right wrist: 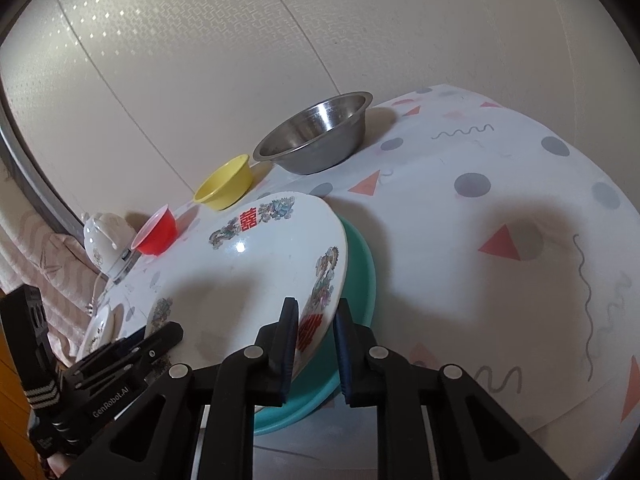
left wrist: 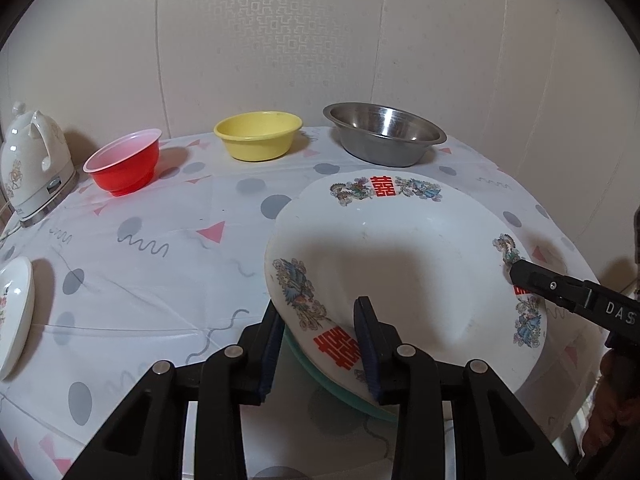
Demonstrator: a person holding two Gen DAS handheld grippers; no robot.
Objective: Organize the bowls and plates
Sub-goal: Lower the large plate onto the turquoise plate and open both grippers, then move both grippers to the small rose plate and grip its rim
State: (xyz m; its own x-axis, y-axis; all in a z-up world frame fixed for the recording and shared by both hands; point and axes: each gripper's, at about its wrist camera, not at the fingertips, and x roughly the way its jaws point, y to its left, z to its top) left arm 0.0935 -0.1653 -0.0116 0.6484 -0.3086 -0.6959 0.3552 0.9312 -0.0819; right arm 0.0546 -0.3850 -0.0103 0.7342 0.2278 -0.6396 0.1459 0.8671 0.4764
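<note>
Behind the desk (left wrist: 160, 264) stands a pale padded wall, and the desk carries a white cloth with grey dots and pink triangles. From the left wrist view, a red bowl (left wrist: 122, 164), a yellow bowl (left wrist: 258, 134) and a steel bowl (left wrist: 384, 134) stand in a row near the wall. A white kettle (left wrist: 34, 160) is at the far left, and a small white plate (left wrist: 16, 312) lies at the left edge. The big white plate (left wrist: 400, 256) with red signs is tilted, above a green plate (left wrist: 320, 376). The left tongs (left wrist: 320, 340) are closed on its near rim, one pad under and one pad on top. The right tongs (left wrist: 516, 276) touch its right rim.

From the right wrist view, the right tongs (right wrist: 316, 320) grip the big white plate (right wrist: 256, 264) at its rim, a pad on each side. The green plate (right wrist: 360, 264) lies under it on the desk (right wrist: 460, 240). The left tongs (right wrist: 160, 340) hold the rim at the lower left. Farther back are the steel bowl (right wrist: 316, 140), the yellow bowl (right wrist: 224, 184), the red bowl (right wrist: 156, 232) and the kettle (right wrist: 106, 240).
</note>
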